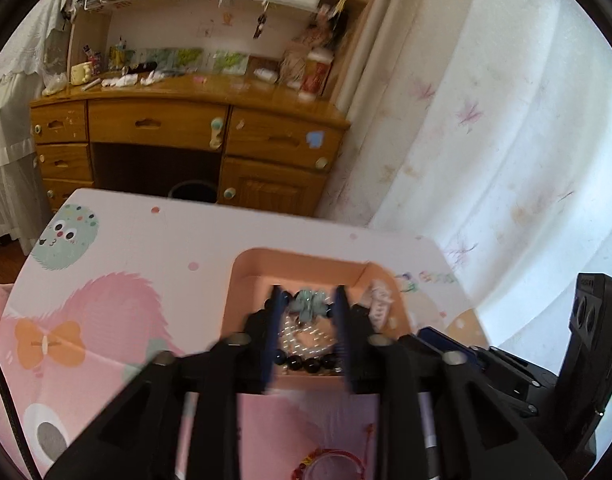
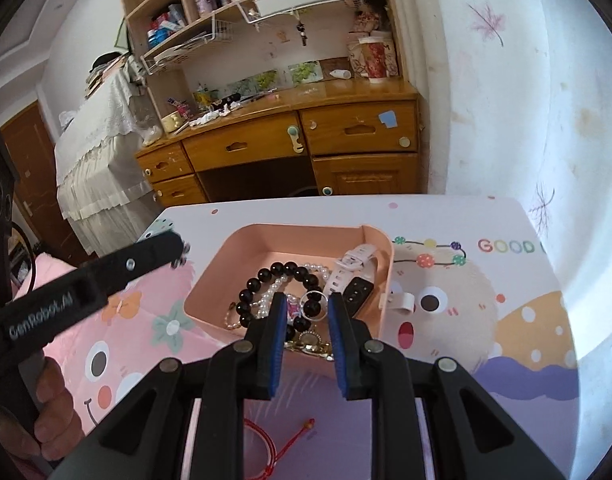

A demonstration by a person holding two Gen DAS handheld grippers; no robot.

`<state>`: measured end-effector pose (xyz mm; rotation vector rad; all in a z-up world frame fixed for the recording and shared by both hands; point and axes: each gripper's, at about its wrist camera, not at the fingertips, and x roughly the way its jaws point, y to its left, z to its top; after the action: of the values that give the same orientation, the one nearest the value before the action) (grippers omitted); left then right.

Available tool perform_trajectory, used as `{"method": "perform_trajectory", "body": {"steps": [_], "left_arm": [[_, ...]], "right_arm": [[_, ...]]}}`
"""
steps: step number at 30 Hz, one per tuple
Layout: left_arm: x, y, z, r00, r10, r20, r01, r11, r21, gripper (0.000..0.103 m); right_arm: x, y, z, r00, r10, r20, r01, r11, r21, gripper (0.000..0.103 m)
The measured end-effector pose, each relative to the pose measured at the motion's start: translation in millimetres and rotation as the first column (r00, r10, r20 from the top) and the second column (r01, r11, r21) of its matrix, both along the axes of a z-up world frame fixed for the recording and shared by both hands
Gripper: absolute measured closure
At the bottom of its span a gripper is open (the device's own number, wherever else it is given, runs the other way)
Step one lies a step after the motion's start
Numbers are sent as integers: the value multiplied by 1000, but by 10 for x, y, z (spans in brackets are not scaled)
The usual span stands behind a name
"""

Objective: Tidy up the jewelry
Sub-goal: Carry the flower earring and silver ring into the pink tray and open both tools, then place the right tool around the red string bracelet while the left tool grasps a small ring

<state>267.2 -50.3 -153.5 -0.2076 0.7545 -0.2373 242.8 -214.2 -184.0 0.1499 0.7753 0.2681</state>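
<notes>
**Jewelry tray, pink, on cartoon-print bench**

Tray point(image 2: 241, 246) on bench point(image 2: 506, 360), holding black bead bracelet point(image 2: 281, 272), pearl strand point(image 2: 271, 292), white smartwatch point(image 2: 356, 270), thin ring point(image 2: 314, 304). Red cord bracelet point(image 2: 265, 446) outside tray, near edge. Left tongs point(image 1: 309, 308) partly open over tray, gripping nothing. Right tongs point(image 2: 306, 314) narrowly parted, empty, above ring.

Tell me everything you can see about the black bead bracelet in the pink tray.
The black bead bracelet is a loop of round, glossy black beads, stone or glass by their look. It lies flat inside the pink tray, across a pearl strand and beside a white smartwatch. The right gripper hovers open above its near side, not touching it.
</notes>
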Motion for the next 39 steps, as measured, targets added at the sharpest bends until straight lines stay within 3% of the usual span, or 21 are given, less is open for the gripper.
{"method": "perform_trajectory", "body": {"steps": [1, 2, 7, 9, 14, 21, 25, 28, 37, 39], "left_arm": [[22, -5, -10, 1000, 12, -11, -12, 1000, 22, 52], [25, -1, -10, 1000, 22, -12, -22, 999, 39, 50], [4, 147, -16, 997, 72, -24, -70, 994, 79, 28], [-11, 232, -69, 994, 94, -50, -89, 991, 98, 25], [-119, 480, -274, 977, 147, -154, -126, 982, 139, 17], [-312, 607, -541, 958, 118, -262, -56, 971, 231, 17], [-413, 599, -678, 945, 67, -320, 35, 952, 304, 17], [-462, 576, -729, 936, -6, -353, 121, 945, 304, 17], [-430, 541, -807, 906, -172, -387, 263, 945, 196, 18], [-445, 509, -827, 902, -208, -378, 297, 935, 195, 25]], "right_arm": [[40, -15, -39, 1000, -1, -29, 1, 1000, 5, 70], [72, -26, -72, 999, -4, -53, 4, 1000, 7, 60], [71, -108, -141, 996, -8, -86, 13, 998, 55, 52], [42, -140, -162, 995, -22, -93, 28, 998, 56, 43], [-67, -235, -195, 991, -64, -115, 76, 991, 107, 32], [-330, -238, -385, 963, -158, -218, 193, 970, 149, 21], [-515, -110, -509, 943, -175, -284, 225, 962, 152, 21], [-631, -21, -561, 934, -191, -302, 243, 959, 144, 21], [-877, 451, -608, 958, -191, -215, 174, 980, -97, 21], [-894, 555, -626, 965, -181, -191, 151, 976, -158, 19]]}}
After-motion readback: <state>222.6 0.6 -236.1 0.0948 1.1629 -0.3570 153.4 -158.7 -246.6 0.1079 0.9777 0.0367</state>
